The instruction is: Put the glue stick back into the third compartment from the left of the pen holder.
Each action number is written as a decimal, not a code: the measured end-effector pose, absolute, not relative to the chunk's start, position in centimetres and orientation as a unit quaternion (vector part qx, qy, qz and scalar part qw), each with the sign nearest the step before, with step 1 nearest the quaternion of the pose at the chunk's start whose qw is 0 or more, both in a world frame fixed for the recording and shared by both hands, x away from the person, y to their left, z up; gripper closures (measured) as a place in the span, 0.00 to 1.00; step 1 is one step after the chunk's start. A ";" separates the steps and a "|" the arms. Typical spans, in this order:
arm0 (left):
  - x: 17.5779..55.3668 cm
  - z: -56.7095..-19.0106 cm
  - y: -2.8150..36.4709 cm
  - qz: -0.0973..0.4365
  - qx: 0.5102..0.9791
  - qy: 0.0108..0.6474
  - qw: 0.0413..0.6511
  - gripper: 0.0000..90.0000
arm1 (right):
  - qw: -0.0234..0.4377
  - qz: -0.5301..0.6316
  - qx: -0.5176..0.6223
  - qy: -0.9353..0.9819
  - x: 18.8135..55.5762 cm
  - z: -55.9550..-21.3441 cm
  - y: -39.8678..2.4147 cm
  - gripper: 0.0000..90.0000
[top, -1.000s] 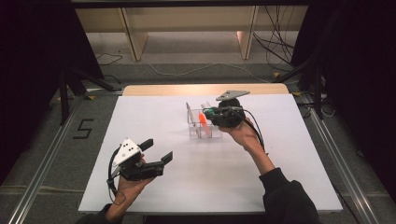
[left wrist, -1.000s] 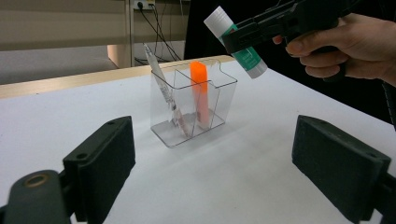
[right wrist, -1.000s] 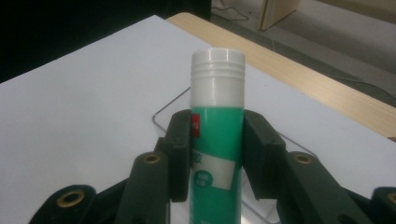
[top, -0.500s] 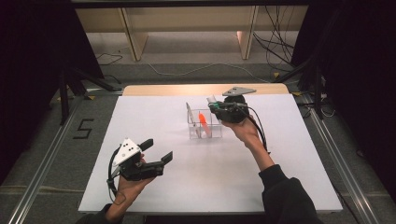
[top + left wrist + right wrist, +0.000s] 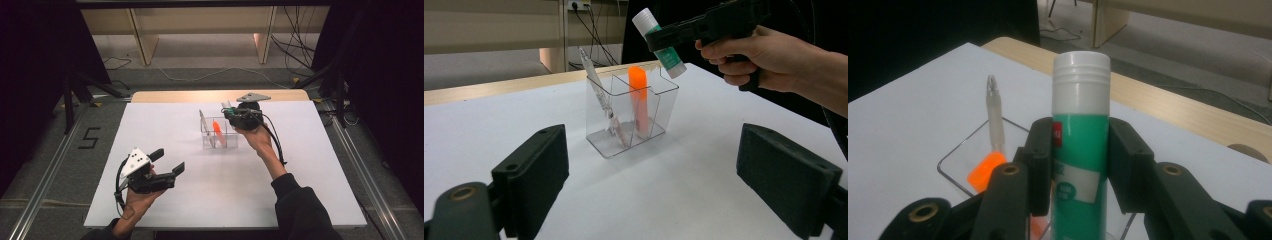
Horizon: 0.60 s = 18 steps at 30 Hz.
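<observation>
1. Right gripper (image 5: 231, 113) clamped across the green body of a glue stick (image 5: 1080, 150), white cap end up; seen from the left gripper view, stick (image 5: 659, 42) tilted, its lower end just above the far corner of the clear organiser (image 5: 631, 117). Compared with a second ago, carried a little toward the organiser and slightly lower. Judged: hovering approach to a drop into the empty back compartment, release not yet due.
2. Left gripper (image 5: 167, 163) parked near the front-left of the white table (image 5: 300, 200), jaws spread wide with nothing between them; no shift from a second ago. Judged: idle, no part in this step.
3. Clear organiser (image 5: 219, 134) mid-table, divided into compartments: orange highlighter (image 5: 639, 100) upright in one, clear pen (image 5: 599, 95) leaning in the next. Untouched, same place as before.
4. Hard to make out:
   - lower end of the glue stick hidden behind the jaws in the right gripper view, so exact clearance above the organiser rim not readable there;
   - which compartment lies directly under the stick uncertain;
   - label print on the stick too blurred to read;
   - glue stick in the high view reduced to a small pale-and-green speck beside the hand.
</observation>
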<state>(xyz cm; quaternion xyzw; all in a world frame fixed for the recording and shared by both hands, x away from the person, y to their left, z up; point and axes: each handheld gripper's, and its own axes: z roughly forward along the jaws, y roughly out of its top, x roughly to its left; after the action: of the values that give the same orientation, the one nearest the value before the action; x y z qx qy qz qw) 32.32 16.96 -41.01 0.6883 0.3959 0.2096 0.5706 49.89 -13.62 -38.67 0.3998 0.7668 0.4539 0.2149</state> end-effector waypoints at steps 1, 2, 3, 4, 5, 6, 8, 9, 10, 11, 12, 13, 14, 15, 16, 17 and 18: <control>32.3 -41.0 16.9 0.210 0.689 0.395 0.570 0.14 | 0.215 0.455 0.400 0.766 49.9 -38.7 -13.6 0.73; 32.3 -41.0 16.9 0.210 0.690 0.395 0.570 0.14 | 0.215 0.455 0.402 0.765 50.0 -38.7 -13.6 0.73; 32.3 -41.0 17.0 0.210 0.689 0.395 0.570 0.14 | 0.217 0.457 0.402 0.763 50.0 -38.8 -13.6 0.73; 32.3 -41.0 17.0 0.210 0.689 0.396 0.570 0.14 | 0.217 0.459 0.403 0.762 50.0 -38.8 -13.6 0.73; 32.3 -41.0 17.0 0.210 0.688 0.396 0.570 0.14 | 0.219 0.459 0.403 0.761 50.1 -38.8 -13.6 0.73; 32.3 -41.0 17.0 0.210 0.688 0.396 0.570 0.14 | 0.222 0.459 0.404 0.759 50.1 -38.9 -13.5 0.73; 32.3 -41.0 17.0 0.210 0.689 0.395 0.571 0.14 | 0.224 0.459 0.406 0.758 50.2 -39.0 -13.5 0.73; 32.3 -41.0 17.0 0.210 0.688 0.395 0.571 0.14 | 0.225 0.457 0.407 0.758 50.2 -39.1 -13.4 0.73; 32.3 -41.0 17.0 0.210 0.688 0.395 0.571 0.14 | 0.224 0.457 0.406 0.759 50.3 -39.2 -13.3 0.73; 32.3 -41.0 17.0 0.210 0.689 0.395 0.571 0.14 | 0.226 0.457 0.408 0.758 50.3 -39.3 -13.3 0.73; 32.3 -41.0 17.0 0.210 0.689 0.395 0.570 0.14 | 0.227 0.456 0.407 0.758 50.3 -39.4 -13.2 0.73; 32.3 -41.0 17.0 0.211 0.688 0.395 0.571 0.14 | 0.227 0.458 0.406 0.757 50.3 -39.5 -13.1 0.73; 32.3 -41.0 17.0 0.211 0.689 0.395 0.570 0.14 | 0.228 0.458 0.406 0.757 50.4 -39.5 -13.1 0.73; 32.3 -41.0 17.0 0.211 0.689 0.395 0.570 0.14 | 0.229 0.459 0.406 0.756 50.4 -39.6 -13.1 0.73; 32.3 -41.0 17.0 0.210 0.690 0.394 0.570 0.14 | 0.229 0.459 0.407 0.756 50.4 -39.7 -13.0 0.73; 32.3 -41.0 17.0 0.210 0.689 0.395 0.570 0.14 | 0.230 0.461 0.407 0.754 50.4 -39.8 -13.0 0.73; 32.3 -41.0 17.0 0.210 0.689 0.395 0.570 0.14 | 0.230 0.460 0.408 0.755 50.4 -39.9 -13.0 0.73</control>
<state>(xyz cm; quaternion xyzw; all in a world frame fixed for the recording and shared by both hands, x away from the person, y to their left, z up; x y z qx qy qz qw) 32.29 17.03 -40.97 0.6889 0.3949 0.2100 0.5705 50.37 -13.00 -39.90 0.4077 0.7547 0.4598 0.2298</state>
